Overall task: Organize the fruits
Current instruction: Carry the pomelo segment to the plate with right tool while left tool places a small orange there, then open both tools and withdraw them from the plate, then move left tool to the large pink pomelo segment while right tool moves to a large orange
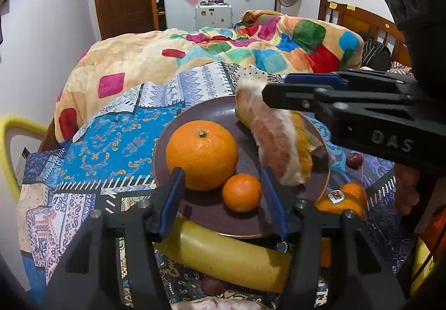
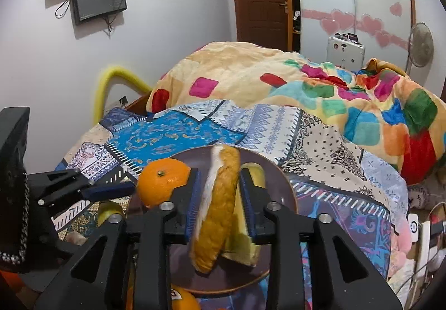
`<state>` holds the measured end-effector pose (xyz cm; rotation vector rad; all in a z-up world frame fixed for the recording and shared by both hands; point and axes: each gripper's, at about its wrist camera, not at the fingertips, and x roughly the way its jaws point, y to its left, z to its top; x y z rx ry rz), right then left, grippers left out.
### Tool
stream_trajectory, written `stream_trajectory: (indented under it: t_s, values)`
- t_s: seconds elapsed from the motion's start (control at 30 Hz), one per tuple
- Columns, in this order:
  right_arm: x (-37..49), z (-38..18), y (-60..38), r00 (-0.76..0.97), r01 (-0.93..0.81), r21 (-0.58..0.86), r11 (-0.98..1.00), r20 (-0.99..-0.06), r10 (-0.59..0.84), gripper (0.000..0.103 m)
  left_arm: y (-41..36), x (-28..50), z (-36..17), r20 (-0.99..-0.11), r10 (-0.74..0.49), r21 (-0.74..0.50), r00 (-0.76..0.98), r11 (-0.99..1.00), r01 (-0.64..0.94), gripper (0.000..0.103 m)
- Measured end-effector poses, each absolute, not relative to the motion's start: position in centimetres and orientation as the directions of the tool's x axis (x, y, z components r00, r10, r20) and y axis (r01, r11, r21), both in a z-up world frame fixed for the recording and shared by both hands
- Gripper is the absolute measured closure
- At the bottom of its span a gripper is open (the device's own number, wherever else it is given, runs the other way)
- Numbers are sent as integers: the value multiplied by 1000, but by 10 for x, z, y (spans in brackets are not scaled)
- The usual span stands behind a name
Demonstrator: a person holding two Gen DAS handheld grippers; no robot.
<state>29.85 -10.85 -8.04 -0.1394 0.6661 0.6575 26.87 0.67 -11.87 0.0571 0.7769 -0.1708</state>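
A dark plate lies on the patterned cloth and holds a large orange, a small orange and a pomelo wedge. My left gripper is open at the plate's near rim. The small orange sits between its fingers, untouched. My right gripper is open around the wedge, which rests on the plate against a second peel piece. In the left wrist view the right gripper comes in from the right. In the right wrist view the left gripper is by the large orange.
A banana lies off the plate under my left gripper. An orange with a sticker and a small dark red fruit sit to the plate's right. A colourful blanket is heaped behind, with a yellow chair back at left.
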Motion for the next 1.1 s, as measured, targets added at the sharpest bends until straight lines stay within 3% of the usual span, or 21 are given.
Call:
stream_trajectory:
  t_s: [0.07, 0.23, 0.37, 0.73, 0.97, 1.03, 1.1]
  values:
    - [294, -76, -113, 609, -602, 72, 795, -602, 516, 63, 11, 266, -116, -696, -139, -26, 704, 985, 169, 47]
    - [277, -64, -125, 643, -590, 52, 806, -574, 507, 59, 23, 252, -101, -671, -131, -46, 730, 990, 135, 44]
    - [257, -55, -135, 670, -578, 47, 815, -542, 507, 49, 29, 238, -92, -655, -108, -41, 748, 993, 108, 41]
    - [205, -55, -157, 686, -572, 60, 818, -513, 517, 41, 39, 189, -98, -686, -74, -49, 724, 997, 56, 29]
    - [188, -69, -168, 679, -564, 65, 823, -530, 507, 38, 37, 168, -128, -744, -72, -87, 664, 996, 10, 28]
    - [186, -75, -171, 676, -560, 68, 826, -538, 503, 38, 36, 165, -137, -751, -82, -110, 655, 994, -2, 23]
    - [186, -81, -173, 667, -560, 71, 825, -552, 500, 38, 32, 162, -142, -752, -58, -99, 656, 995, -26, 10]
